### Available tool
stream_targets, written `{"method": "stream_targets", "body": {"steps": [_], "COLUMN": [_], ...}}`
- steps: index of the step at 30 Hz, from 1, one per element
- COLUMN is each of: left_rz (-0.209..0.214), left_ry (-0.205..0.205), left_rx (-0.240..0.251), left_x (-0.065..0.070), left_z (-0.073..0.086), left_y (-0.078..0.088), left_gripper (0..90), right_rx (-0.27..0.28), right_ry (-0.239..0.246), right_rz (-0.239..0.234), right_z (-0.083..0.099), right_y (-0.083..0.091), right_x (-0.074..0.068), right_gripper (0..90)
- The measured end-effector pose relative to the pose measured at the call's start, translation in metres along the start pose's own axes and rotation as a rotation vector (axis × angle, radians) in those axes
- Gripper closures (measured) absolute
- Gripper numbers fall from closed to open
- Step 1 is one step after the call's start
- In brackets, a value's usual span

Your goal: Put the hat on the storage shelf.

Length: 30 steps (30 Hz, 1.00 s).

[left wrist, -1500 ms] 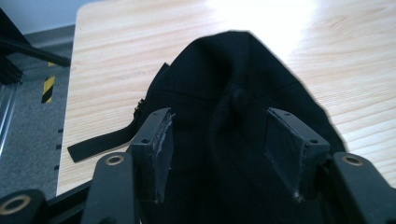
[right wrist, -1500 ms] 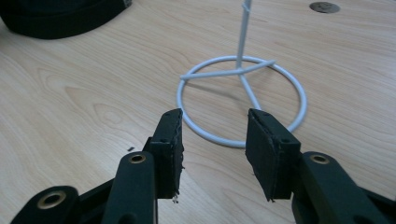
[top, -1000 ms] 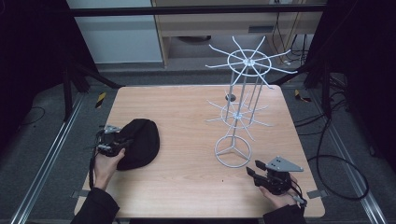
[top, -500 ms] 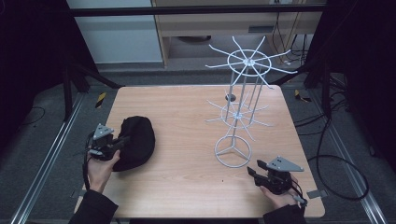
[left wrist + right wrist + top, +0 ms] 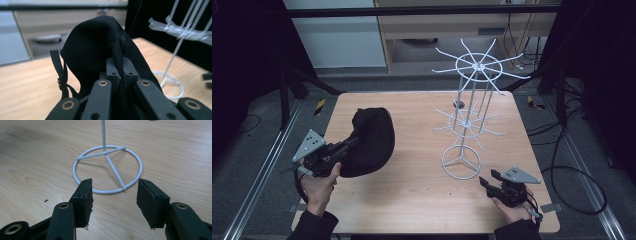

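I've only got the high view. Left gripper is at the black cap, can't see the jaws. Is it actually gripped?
Observer: Yes. In the left gripper view the left gripper has its jaws shut on a fold of the black cap, fabric pinched between the pads.
Operator: Which part of the cap?
Observer: Can't tell exactly; a thick seam or edge runs up out of the jaws. The cap's adjuster strap hangs loose on the left of that view.
Operator: Right gripper state?
Observer: The right gripper is open and holds nothing. In its own view the jaws stand apart over the table, aimed at the ring base of the white wire rack, not touching it.
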<state>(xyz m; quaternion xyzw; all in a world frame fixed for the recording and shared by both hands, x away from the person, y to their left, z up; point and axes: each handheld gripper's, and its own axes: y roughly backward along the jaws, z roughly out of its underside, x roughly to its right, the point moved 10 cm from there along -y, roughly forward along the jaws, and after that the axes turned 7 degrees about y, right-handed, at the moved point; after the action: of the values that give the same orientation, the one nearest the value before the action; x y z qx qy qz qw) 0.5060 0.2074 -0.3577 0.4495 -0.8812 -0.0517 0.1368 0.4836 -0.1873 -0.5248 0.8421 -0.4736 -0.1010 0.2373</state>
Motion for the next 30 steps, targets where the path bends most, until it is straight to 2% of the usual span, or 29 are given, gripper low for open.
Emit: {"method": "stream_targets", "body": {"steps": [5, 10, 15, 21, 30], "left_rz": [0.050, 0.118, 0.158, 0.198, 0.233], "left_ry": [-0.008, -0.017, -0.023, -0.029, -0.046], "left_rx": [0.067, 0.140, 0.205, 0.244, 0.304], "left_x": [0.019, 0.038, 0.051, 0.066, 0.084], "left_z": [-0.021, -0.045, -0.067, -0.082, -0.106], "left_y": [0.007, 0.016, 0.020, 0.020, 0.022], "left_gripper": [85.8, 85.9, 85.9, 85.9, 85.9], "right_rx": [0.000, -0.001, 0.002, 0.001, 0.003], "right_ry": [-0.005, -0.003, 0.000, 0.001, 0.002], "right_rz": [0.008, 0.015, 0.017, 0.020, 0.021], "right_z": [0.000, 0.001, 0.000, 0.000, 0.000], "right_y": [0.000, -0.001, -0.001, -0.001, -0.002], "right_x": [0.001, 0.002, 0.002, 0.002, 0.002], "right_gripper": [45.7, 45.0, 44.4, 44.1, 43.4]}}
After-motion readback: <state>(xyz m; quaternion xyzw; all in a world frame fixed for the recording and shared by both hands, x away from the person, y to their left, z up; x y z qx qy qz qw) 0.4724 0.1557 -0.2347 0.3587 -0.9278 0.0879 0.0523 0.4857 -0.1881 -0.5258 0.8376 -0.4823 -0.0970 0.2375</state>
